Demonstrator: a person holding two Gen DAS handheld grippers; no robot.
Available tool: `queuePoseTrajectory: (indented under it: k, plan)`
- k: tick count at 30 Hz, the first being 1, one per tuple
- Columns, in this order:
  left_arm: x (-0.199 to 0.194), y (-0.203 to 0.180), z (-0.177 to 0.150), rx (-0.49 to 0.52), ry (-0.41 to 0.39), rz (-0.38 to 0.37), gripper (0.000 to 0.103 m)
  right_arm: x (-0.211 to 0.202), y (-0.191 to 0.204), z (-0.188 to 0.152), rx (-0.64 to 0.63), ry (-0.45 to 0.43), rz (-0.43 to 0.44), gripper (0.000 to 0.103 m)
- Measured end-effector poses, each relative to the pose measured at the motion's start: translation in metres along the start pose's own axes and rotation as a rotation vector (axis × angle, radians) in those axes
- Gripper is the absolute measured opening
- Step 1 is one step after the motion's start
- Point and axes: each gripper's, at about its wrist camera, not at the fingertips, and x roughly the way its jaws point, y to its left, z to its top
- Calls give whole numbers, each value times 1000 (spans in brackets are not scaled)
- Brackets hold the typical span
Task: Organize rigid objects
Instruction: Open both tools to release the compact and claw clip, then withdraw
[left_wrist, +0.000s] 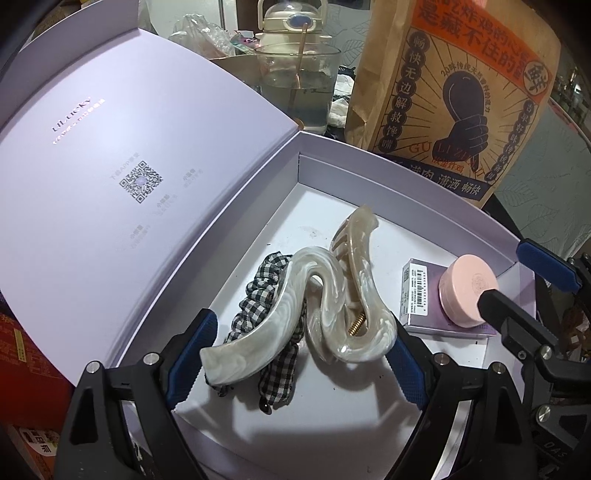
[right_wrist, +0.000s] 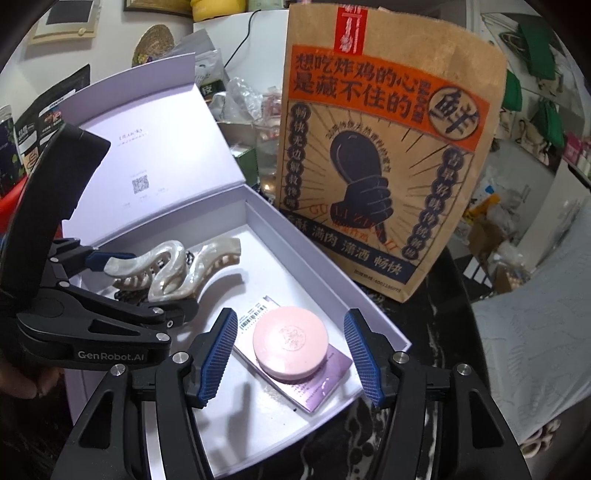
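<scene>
An open lilac box (left_wrist: 334, 162) (right_wrist: 295, 230) holds everything. A wavy pearl-white hair claw (left_wrist: 325, 291) (right_wrist: 166, 269) lies on a black-and-white checked scrunchie (left_wrist: 258, 295). My left gripper (left_wrist: 303, 332) (right_wrist: 147, 284) straddles the claw lengthwise; its blue pads sit right at the claw's two ends without clearly squeezing, so it is open. At the right end of the box a round pink jar (left_wrist: 467, 295) (right_wrist: 290, 343) rests on a small lilac carton (left_wrist: 415, 299) (right_wrist: 317, 384). My right gripper (right_wrist: 290, 325) is open around the jar, with a gap at each pad.
The box lid (left_wrist: 110, 147) (right_wrist: 147, 147) stands up on the left. A tall brown paper bag (left_wrist: 454, 103) (right_wrist: 388, 147) stands just behind the box. Behind it are a glass of water (left_wrist: 295, 85) and a bottle (left_wrist: 291, 22). The box sits on a dark marbled tabletop (right_wrist: 413, 417).
</scene>
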Motion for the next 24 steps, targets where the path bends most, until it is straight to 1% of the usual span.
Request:
queuePoseTrajectory:
  k: [2,4,12,14,16,18,19,22,23,24]
  plan:
    - [-5,0,1,-1,-8,0,98,-5,-2,1,17,-5,-6,60]
    - [-12,0,1,-4,-23,1,100,-10,-4,2,31,-9,-9,60]
    - [-42,1,0,-10,-58,-5,100,-39,-10,6,51,-51,-30,60]
    - [-54,-2,-6,-1,-73,-9,100,-45,-10,8,47,-63,-35,60]
    - [-67,6,-11,-1,-86,-13,100,-52,-8,11,43,-74,-42,60]
    - [-66,-7,-2,0,-101,-13,100,-60,-7,14,41,-87,-48,60]
    - [-65,-9,-1,1,-110,-12,100,-64,-6,15,38,-94,-50,60]
    - [-82,-10,-3,4,-136,-3,100,-78,-3,17,34,-117,-52,60]
    - [-80,-11,2,4,-144,0,100,-84,-2,18,31,-127,-51,60]
    - [-89,-10,-2,4,-153,3,100,-88,-1,18,28,-136,-50,60]
